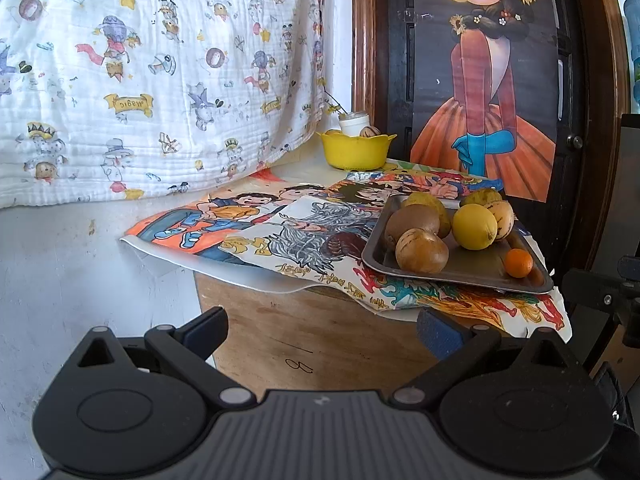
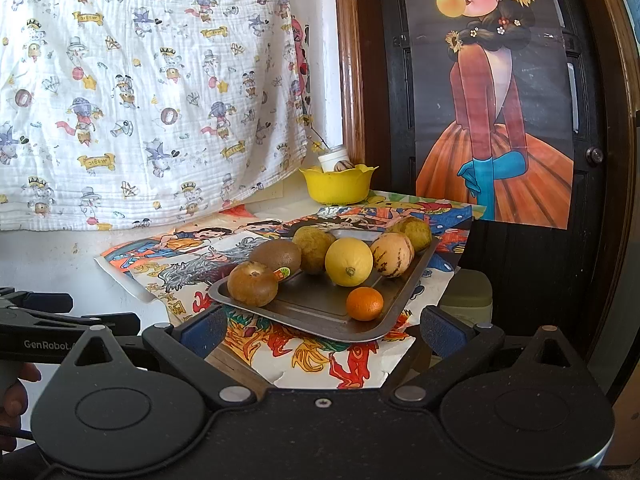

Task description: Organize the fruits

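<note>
A dark metal tray (image 2: 320,312) (image 1: 460,274) on the cartoon-print cloth holds several fruits: a yellow lemon (image 2: 349,262) (image 1: 474,227), a small orange (image 2: 364,303) (image 1: 518,263), a kiwi (image 2: 276,255) (image 1: 412,222), a striped pale fruit (image 2: 392,255) and brownish round fruits (image 2: 253,284). At the back stands a yellow bowl (image 2: 337,184) (image 1: 356,150) with a fruit inside. My right gripper (image 2: 324,330) is open, just in front of the tray's near edge. My left gripper (image 1: 322,330) is open and empty, left of and below the tray.
A printed white blanket (image 1: 160,80) hangs on the left. A dark door with a poster of a girl (image 2: 492,120) stands behind the table. A white jar (image 2: 332,158) sits behind the bowl. The left gripper (image 2: 48,320) and a hand (image 2: 16,396) show at the right view's left edge.
</note>
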Motion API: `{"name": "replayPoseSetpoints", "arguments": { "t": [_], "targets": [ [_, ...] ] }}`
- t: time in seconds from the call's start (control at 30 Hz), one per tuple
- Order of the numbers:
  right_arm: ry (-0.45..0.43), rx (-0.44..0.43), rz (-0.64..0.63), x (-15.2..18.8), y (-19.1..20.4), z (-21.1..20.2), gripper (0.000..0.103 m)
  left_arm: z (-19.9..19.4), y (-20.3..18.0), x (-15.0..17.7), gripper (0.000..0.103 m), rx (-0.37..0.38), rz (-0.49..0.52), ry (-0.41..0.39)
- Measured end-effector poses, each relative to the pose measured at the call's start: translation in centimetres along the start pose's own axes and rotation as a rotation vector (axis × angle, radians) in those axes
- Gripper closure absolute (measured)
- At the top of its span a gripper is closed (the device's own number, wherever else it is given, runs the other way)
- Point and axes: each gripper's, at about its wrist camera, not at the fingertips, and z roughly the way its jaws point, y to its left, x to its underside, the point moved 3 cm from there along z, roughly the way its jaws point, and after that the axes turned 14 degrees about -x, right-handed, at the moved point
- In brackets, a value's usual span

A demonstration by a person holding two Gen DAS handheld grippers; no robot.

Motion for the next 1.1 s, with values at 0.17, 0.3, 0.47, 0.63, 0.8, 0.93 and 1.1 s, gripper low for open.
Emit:
{"name": "replayPoseSetpoints", "arguments": {
  "t": [0.17, 0.3, 0.47, 0.63, 0.8, 0.93, 1.1],
  "targets": [
    [0.0, 0.0, 0.0, -0.03, -0.01, 0.01, 0.001, 0.0, -0.04, 0.01, 0.0, 0.0, 0.001, 0.0],
    [0.001, 0.0, 0.0, -0.03, 0.0, 0.0, 0.001, 0.02, -0.03, 0.01, 0.0, 0.001, 0.001, 0.0],
    [0.0, 0.0, 0.0, -0.06, 0.0, 0.0, 0.001, 0.05, 0.0, 0.09, 0.0, 0.001, 0.003, 0.001],
    [0.001, 0.0, 0.0, -0.05, 0.01, 0.0, 0.001, 0.08, 0.01, 0.11, 0.0, 0.003, 0.003, 0.001],
    [0.001, 0.0, 0.001, -0.08, 0.01, 0.01, 0.001, 0.04, 0.03, 0.31, 0.0, 0.004, 0.005, 0.001],
    [0.003, 0.0, 0.0, 0.04, 0.04, 0.05, 0.001, 0.08, 0.03, 0.16, 0.0, 0.004, 0.005, 0.001],
    [0.003, 0.0, 0.001, 0.02, 0.06, 0.06, 0.001, 0.08, 0.02, 0.18, 0.0, 0.005, 0.005, 0.001]
  ]
}}
